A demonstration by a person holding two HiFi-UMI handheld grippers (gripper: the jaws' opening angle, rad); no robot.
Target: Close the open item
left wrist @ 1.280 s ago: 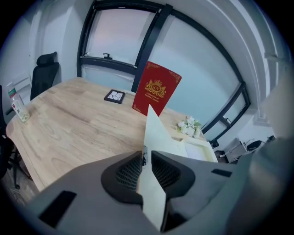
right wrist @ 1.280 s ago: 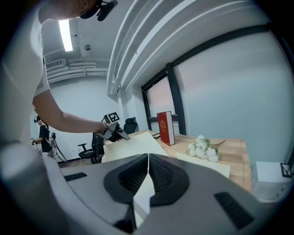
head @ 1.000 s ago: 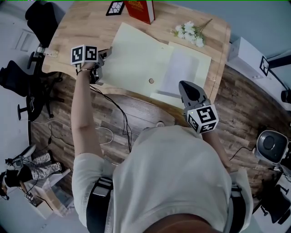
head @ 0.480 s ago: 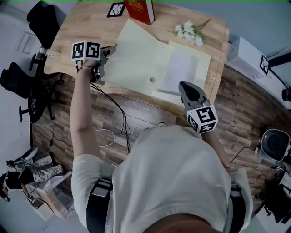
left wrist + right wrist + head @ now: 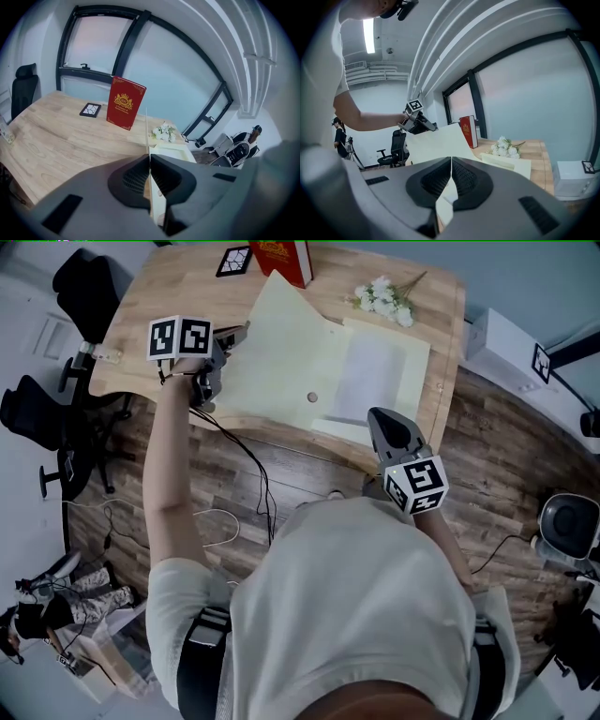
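A pale yellow folder [image 5: 384, 367] lies open on the wooden table [image 5: 150, 306], with a white sheet [image 5: 370, 371] in its right half. Its left cover [image 5: 277, 343] is raised off the table and tilted up. My left gripper [image 5: 234, 337] is shut on that cover's left edge; in the left gripper view the thin cover [image 5: 146, 122] runs edge-on between the closed pads of that gripper [image 5: 149, 164]. My right gripper [image 5: 375, 415] hovers over the folder's near edge, shut, with nothing seen between its pads. In the right gripper view the lifted cover [image 5: 438, 140] stands beyond this gripper [image 5: 451, 173].
A red book [image 5: 286, 257] stands at the table's far edge beside a black marker tile [image 5: 234, 259]. White flowers [image 5: 382, 298] lie behind the folder. Black cables [image 5: 244, 465] hang off the near edge. Office chairs [image 5: 84, 282] stand to the left.
My left gripper has risen and moved slightly inward with the cover's edge, so the cover stands steeper than before. The right gripper has barely shifted.
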